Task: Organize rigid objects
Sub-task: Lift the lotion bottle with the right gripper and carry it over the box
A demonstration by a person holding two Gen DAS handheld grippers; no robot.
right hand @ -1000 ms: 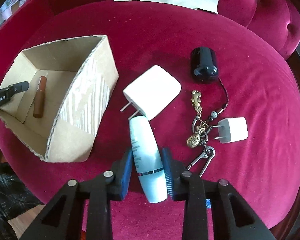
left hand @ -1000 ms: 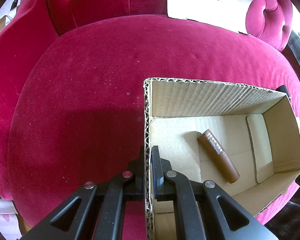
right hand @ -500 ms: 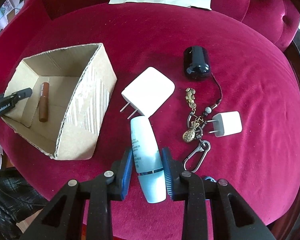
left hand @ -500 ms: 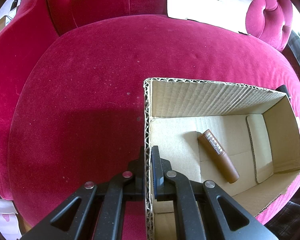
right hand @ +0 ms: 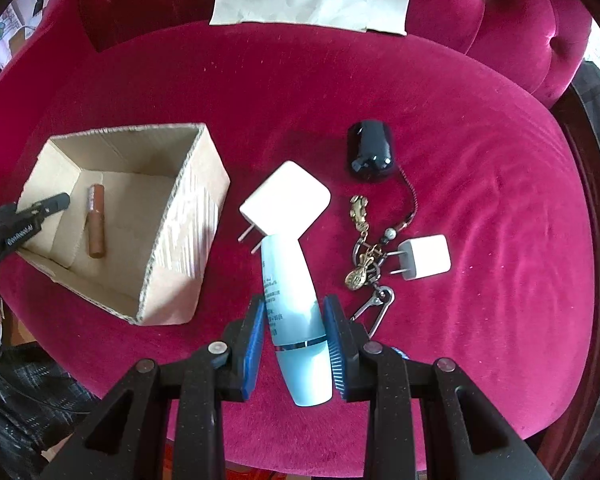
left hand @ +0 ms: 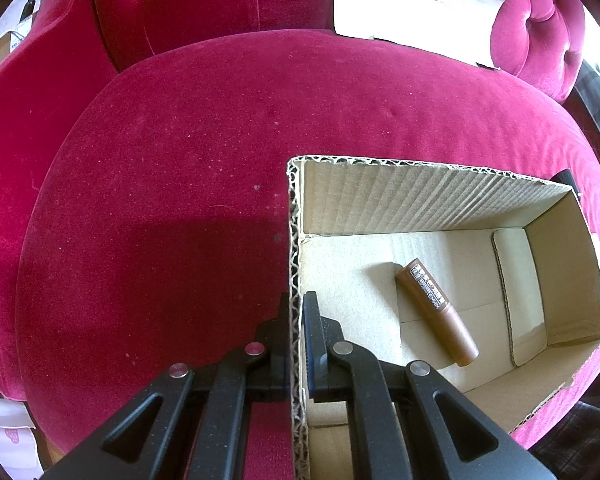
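Left gripper (left hand: pixel 296 312) is clamped tight on the box (left hand: pixel 440 200) wall, one finger inside, one outside; the wall's lower run vanishes behind the gripper body. Ahead and right of it, on the box floor, lies the brown tube (left hand: pixel 436 312). Right gripper (right hand: pixel 294 320) squeezes the pale blue bottle (right hand: pixel 290 304) between its blue pads; the bottle's far end covers a corner of the big white charger (right hand: pixel 286 200). Just right of the pads sit the keychain (right hand: pixel 364 252), partly tucked behind a finger, and the small charger (right hand: pixel 422 256); the black fob (right hand: pixel 370 154) is farther ahead. Its detail is hard to make out.
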